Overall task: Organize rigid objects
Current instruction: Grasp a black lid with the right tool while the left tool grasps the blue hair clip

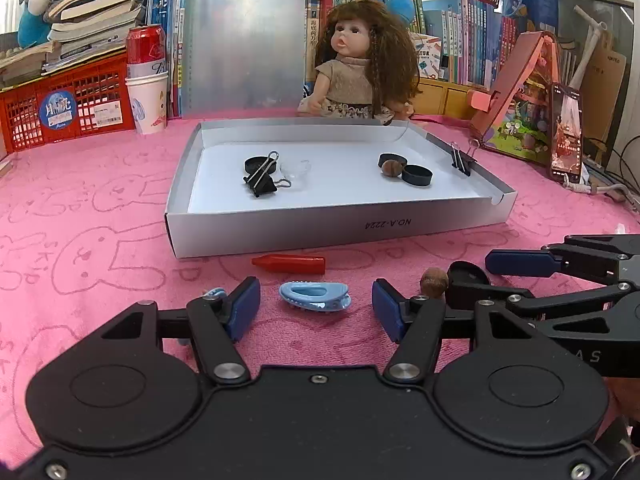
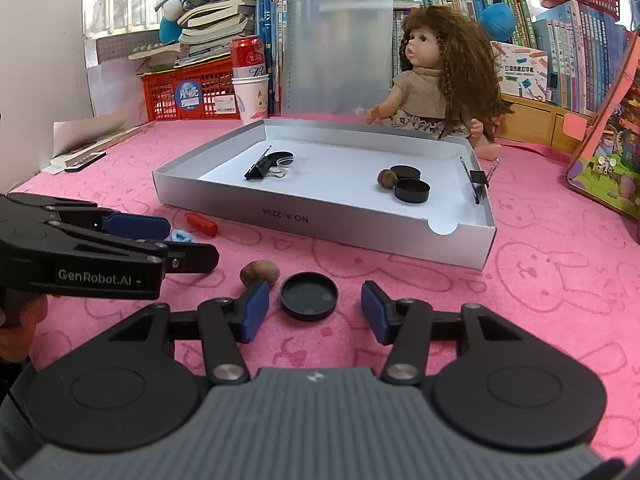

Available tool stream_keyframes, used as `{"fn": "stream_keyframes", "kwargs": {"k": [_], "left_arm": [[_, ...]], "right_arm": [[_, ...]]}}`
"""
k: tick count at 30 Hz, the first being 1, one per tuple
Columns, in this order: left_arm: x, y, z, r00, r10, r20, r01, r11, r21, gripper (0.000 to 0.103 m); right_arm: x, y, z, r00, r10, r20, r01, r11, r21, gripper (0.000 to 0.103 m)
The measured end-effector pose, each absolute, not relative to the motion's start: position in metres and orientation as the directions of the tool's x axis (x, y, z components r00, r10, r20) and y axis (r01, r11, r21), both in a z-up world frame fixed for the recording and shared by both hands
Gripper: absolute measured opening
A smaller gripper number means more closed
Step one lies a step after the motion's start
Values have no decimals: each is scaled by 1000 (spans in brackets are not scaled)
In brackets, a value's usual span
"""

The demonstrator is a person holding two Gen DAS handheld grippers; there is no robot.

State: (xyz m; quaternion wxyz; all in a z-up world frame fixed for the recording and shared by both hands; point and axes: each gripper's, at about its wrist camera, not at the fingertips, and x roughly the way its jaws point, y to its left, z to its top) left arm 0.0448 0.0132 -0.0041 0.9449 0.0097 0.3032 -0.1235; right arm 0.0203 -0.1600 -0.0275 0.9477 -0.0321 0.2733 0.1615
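Observation:
In the left wrist view my left gripper point(image 1: 315, 311) stands open on the pink cloth, and a light blue hair clip point(image 1: 314, 297) lies between its blue pads without touching them. A red crayon point(image 1: 289, 264) lies just beyond, in front of the white box point(image 1: 320, 234). In the right wrist view my right gripper point(image 2: 314, 312) is open around a black round lid point(image 2: 308, 296), with gaps on both sides. A brown nut point(image 2: 259, 273) sits by its left pad. Inside the box are binder clips point(image 1: 260, 182), two black lids point(image 1: 416, 175) and another nut point(image 1: 390, 168).
A doll point(image 1: 362, 68) sits behind the box, with a clear clipboard point(image 1: 244, 36) leaning on books. A red basket point(image 1: 68, 104) and a can on paper cups point(image 1: 147, 80) stand back left. A phone point(image 1: 566, 132) leans at the right. A binder clip point(image 1: 462, 160) grips the box's right wall.

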Motion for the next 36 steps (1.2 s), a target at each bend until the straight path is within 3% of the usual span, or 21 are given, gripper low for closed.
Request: {"fn": "stream_keyframes", "kwargs": {"k": [9, 16, 26, 36], "left_arm": [[43, 10, -6, 797, -208, -567, 227, 973, -39, 59], [43, 13, -6, 807, -186, -561, 208, 978, -26, 47], [43, 15, -6, 812, -172, -558, 193, 981, -22, 37], [43, 15, -6, 811, -169, -560, 189, 982, -23, 36]], "right_arm": [[18, -159, -29, 808, 282, -518, -312, 950, 29, 59], [17, -161, -29, 812, 278, -514, -304, 952, 35, 52], [18, -162, -29, 813, 277, -512, -301, 953, 37, 49], [17, -162, -29, 821, 264, -507, -282, 959, 42, 42]]}}
